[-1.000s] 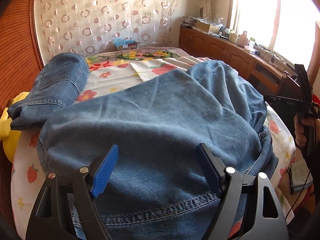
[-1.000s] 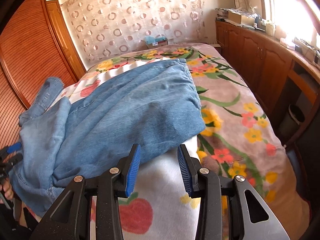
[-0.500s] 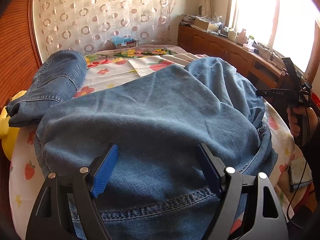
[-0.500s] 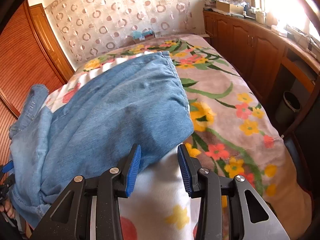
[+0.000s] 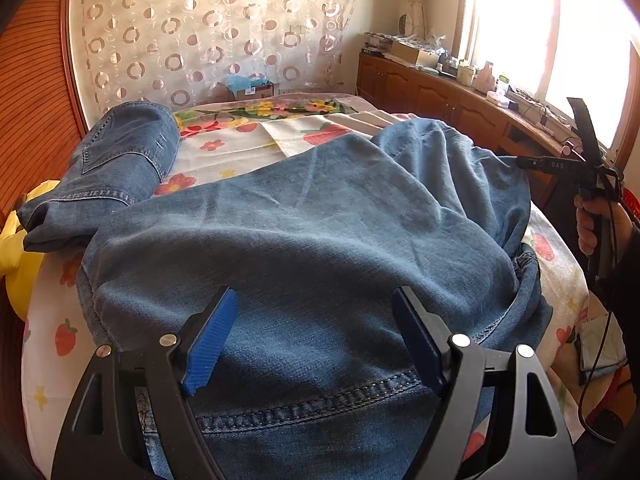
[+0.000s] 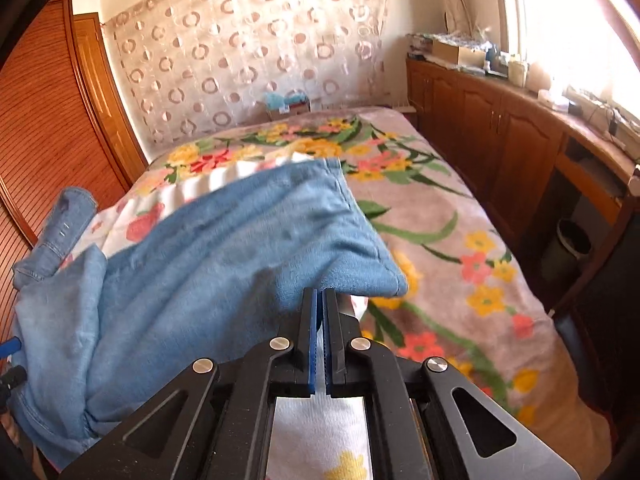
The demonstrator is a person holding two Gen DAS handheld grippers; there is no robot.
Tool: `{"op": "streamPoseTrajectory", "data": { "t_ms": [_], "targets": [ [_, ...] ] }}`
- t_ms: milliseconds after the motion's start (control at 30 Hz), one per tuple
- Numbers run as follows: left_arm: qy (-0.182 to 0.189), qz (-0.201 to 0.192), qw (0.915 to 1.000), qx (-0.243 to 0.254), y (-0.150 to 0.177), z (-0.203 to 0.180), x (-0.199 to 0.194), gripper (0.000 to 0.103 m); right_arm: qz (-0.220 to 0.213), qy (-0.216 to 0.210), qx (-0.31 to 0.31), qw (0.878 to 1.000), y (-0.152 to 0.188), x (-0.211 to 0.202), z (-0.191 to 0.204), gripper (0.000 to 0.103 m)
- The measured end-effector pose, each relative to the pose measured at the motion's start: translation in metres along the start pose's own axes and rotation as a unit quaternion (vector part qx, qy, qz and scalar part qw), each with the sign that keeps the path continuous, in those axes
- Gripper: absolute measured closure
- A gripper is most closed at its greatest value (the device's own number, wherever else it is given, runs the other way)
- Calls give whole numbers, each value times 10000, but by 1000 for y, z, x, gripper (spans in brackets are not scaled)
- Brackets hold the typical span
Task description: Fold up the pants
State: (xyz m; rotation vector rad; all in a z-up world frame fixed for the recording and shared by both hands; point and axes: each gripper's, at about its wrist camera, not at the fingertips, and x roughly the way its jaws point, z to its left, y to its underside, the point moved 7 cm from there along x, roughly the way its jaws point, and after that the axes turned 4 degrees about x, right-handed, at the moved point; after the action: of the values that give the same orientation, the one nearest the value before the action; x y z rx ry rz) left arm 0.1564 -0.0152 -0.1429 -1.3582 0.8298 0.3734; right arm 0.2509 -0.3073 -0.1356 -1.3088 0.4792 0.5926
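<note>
Blue jeans (image 5: 304,232) spread on bed (image 6: 460,240). Left tongs (image 5: 314,336) spread wide above waistband. Right tongs (image 6: 320,300), just closed, pinching jeans' edge.

Blue denim pants (image 5: 304,232) on floral, strawberry-print bedspread (image 6: 452,240); circle-patterned curtain (image 5: 208,32).

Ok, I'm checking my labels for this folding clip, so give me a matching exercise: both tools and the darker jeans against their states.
1 left tool
2 right tool
3 darker jeans

A lying at the bed's left edge
B shut on the spread jeans' edge
C open above the spread jeans

Pairs: 1-C, 2-B, 3-A. The right tool's jaws have just closed.
</note>
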Motion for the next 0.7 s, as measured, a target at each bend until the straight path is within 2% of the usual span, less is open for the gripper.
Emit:
{"op": "streamPoseTrajectory", "data": {
  "t_ms": [167,300,467,567,700],
  "targets": [
    [-30,-67,10000,-31,-2,4,-8,23,-199,-350,-50,9992,-10,-19,19,102],
    [-59,-204,9998,-49,-7,7,-23,23,-434,-764,-358,9955,-20,-51,54,102],
    [-107,-398,9991,-47,-17,12,-42,23,-659,-1480,-1019,9815,-15,-111,119,102],
    [-122,-528,9985,-61,-23,13,-52,23,-648,-1926,-1313,9703,-6,-143,152,102],
    [-132,-587,9982,-81,-27,14,-57,23,-454,-2124,-1474,9649,1,-155,168,100]
  ]
}}
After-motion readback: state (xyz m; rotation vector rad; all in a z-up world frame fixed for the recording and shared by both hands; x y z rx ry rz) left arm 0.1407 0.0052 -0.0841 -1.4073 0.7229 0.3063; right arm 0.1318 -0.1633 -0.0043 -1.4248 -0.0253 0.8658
